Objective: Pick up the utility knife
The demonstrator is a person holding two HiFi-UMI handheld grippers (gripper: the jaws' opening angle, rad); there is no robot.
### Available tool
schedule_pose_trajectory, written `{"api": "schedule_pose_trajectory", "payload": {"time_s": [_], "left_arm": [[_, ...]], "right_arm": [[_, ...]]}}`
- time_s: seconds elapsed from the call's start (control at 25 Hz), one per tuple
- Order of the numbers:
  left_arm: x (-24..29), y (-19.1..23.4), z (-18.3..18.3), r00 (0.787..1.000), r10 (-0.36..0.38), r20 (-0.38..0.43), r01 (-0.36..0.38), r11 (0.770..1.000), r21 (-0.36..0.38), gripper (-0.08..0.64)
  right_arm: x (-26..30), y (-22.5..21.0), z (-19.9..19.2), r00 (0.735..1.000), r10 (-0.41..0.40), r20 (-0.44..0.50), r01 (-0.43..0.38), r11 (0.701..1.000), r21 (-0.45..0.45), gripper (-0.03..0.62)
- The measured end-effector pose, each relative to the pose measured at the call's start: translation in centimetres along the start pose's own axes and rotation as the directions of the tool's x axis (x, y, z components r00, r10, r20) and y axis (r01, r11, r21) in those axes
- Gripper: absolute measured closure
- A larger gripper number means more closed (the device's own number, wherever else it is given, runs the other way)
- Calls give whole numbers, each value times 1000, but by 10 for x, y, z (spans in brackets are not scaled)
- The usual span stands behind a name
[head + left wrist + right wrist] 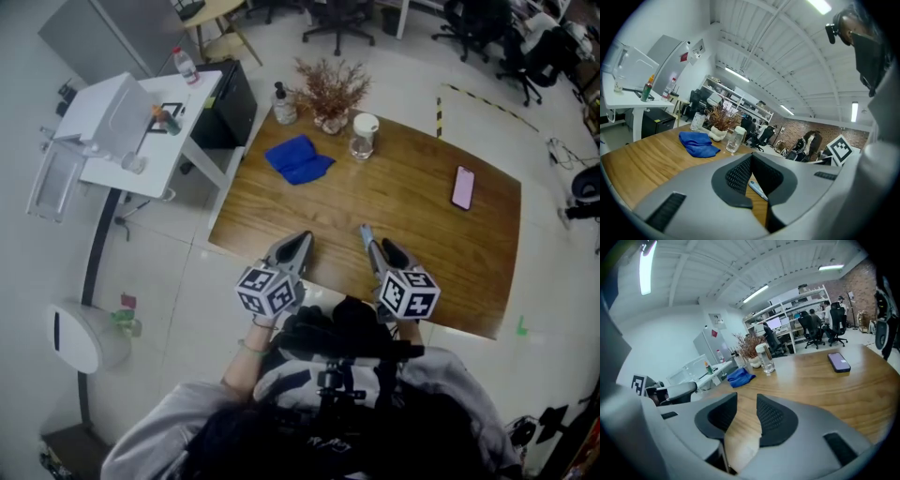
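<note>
The utility knife (366,234) is a slim, pale blue-white stick on the wooden table (412,202), close beside the left finger of my right gripper (382,249). Whether they touch I cannot tell. The left gripper view shows the utility knife (757,187) through the gap behind the fingertips. In the right gripper view my right gripper (746,416) has its jaws apart, with only table wood between the pads. My left gripper (302,242) hovers over the near table edge, and in its own view my left gripper (750,174) has its tips together and holds nothing.
A folded blue cloth (298,159), a dried plant in a white pot (330,94), a pump bottle (283,105) and a glass jar (363,137) stand at the far side. A pink phone (463,187) lies at the right. A white side desk (141,131) stands left.
</note>
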State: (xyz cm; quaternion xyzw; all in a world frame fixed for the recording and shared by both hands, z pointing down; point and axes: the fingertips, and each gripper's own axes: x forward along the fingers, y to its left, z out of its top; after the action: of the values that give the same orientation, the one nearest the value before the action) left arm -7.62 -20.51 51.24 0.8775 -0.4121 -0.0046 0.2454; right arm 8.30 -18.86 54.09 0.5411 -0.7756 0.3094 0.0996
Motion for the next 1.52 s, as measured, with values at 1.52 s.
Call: {"api": "schedule_pose_trajectory", "payload": {"time_s": [1.52], "left_arm": [[-70, -161, -70, 996, 40, 76, -35, 998, -61, 554]], "right_arm": [[-180, 18, -25, 983, 141, 119, -127, 985, -112, 583]]}}
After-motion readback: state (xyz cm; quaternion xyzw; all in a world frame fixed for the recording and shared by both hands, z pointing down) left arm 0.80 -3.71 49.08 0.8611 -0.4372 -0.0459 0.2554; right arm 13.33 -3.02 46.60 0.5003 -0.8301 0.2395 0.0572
